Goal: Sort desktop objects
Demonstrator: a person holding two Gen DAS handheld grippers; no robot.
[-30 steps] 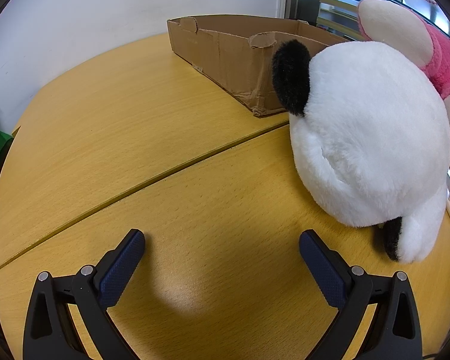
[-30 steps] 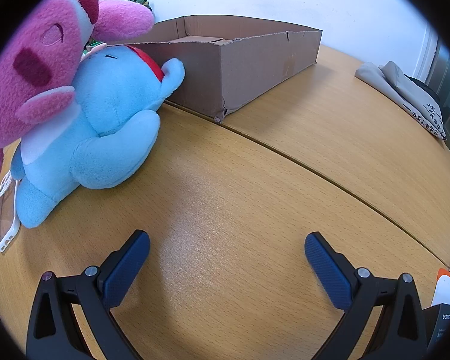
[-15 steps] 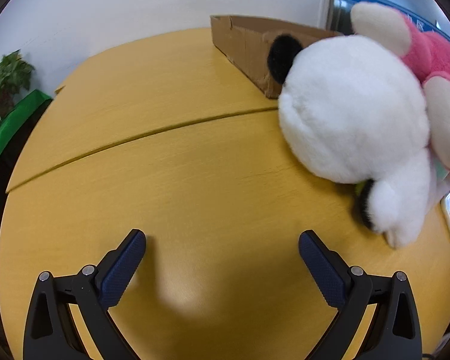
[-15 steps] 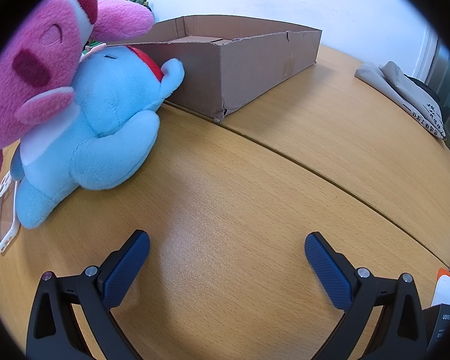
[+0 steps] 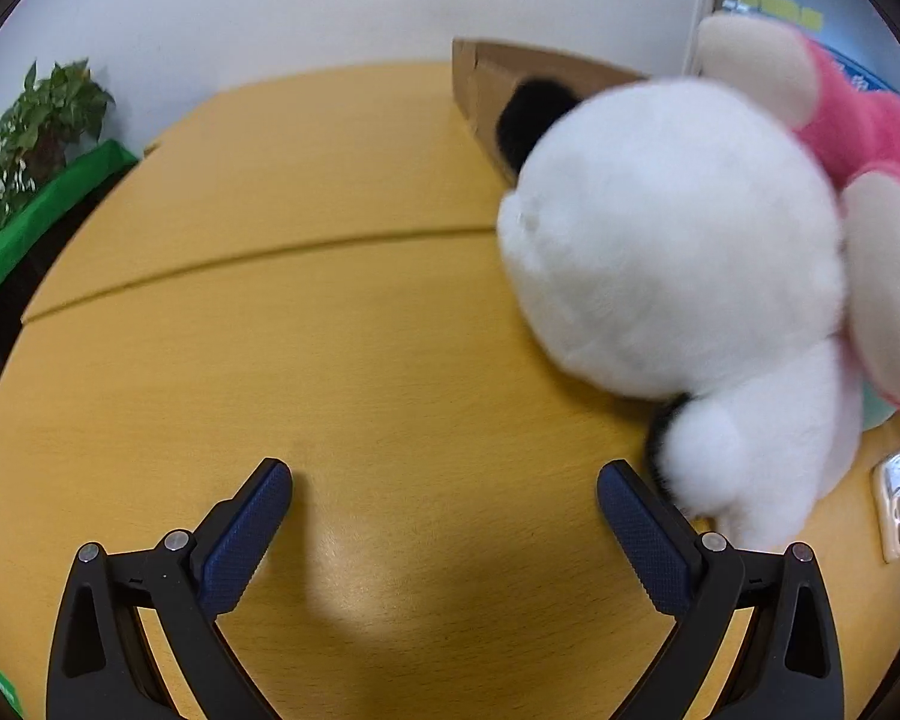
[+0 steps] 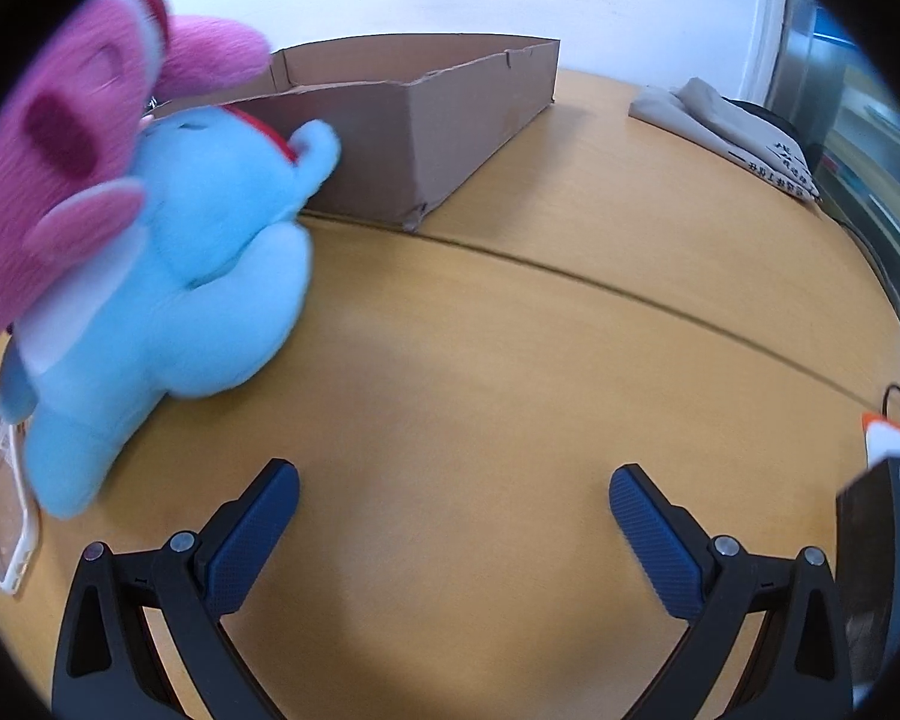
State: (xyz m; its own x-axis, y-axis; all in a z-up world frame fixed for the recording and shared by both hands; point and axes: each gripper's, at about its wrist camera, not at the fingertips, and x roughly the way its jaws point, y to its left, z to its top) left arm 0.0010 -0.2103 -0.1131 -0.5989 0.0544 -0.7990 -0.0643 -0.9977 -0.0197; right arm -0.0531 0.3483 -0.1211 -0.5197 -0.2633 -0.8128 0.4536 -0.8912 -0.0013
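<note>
Plush toys crowd our table's middle. Nearest us, our left gripper (image 5: 444, 495) and right gripper (image 6: 453, 498) both hover spread wide, gripping nothing, over bare yellow wooden tabletop (image 5: 342, 372). At two o'clock from the left one lies the white-and-black plush panda (image 5: 672, 252), the pink plush toy (image 5: 870, 132) against it. At ten o'clock from the right sits the light-blue plush toy (image 6: 174, 300), touching the open brown cardboard box (image 6: 426, 126) beyond. Open wood runs to the far edge.
</note>
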